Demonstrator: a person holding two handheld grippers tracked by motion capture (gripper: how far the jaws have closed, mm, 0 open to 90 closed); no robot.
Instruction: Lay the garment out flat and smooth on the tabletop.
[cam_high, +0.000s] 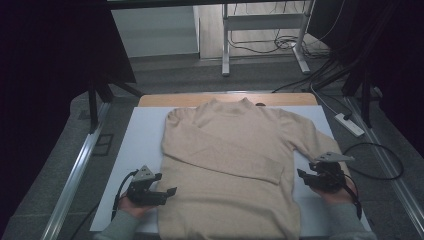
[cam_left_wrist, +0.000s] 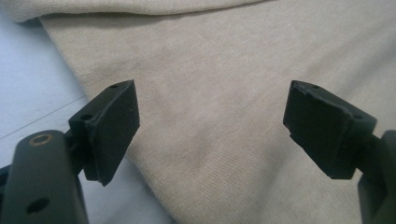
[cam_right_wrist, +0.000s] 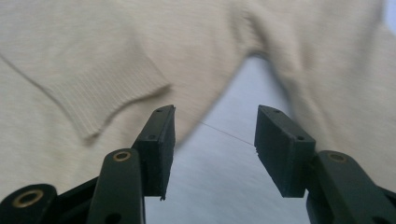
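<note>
Dim room, dark drapes either side, grey floor with cables and a metal frame beyond the far edge. Your table (cam_high: 150, 100) is wood at the back, covered by a white mat (cam_high: 142, 135)

Beige sweater (cam_high: 225, 165) lies flat across the mat, collar away from you, hem toward you. One sleeve is already folded diagonally over the chest, its ribbed cuff (cam_right_wrist: 100, 105) ending near the body's right edge. The other sleeve (cam_high: 315, 140) is unfolded and runs out along the mat toward your right hand

Left gripper (cam_high: 170, 192) sits at the sweater's left edge near the hem, jaws spread wide over the knit, nothing pinched; in the left gripper view the fabric edge passes between the pads with clear gaps both sides. Right gripper (cam_high: 302, 176) sits just beside the right edge, in the notch between body and loose sleeve; jaws apart, bare mat between them, no cloth caught

Step in hand, as I read it: folding, one sleeve done, second one pending. Next move likely calls for you to swing the right gripper onto the loose sleeve, take a single layer near its end, close firmly, then carry it across the chest while the left steadies the body
</note>
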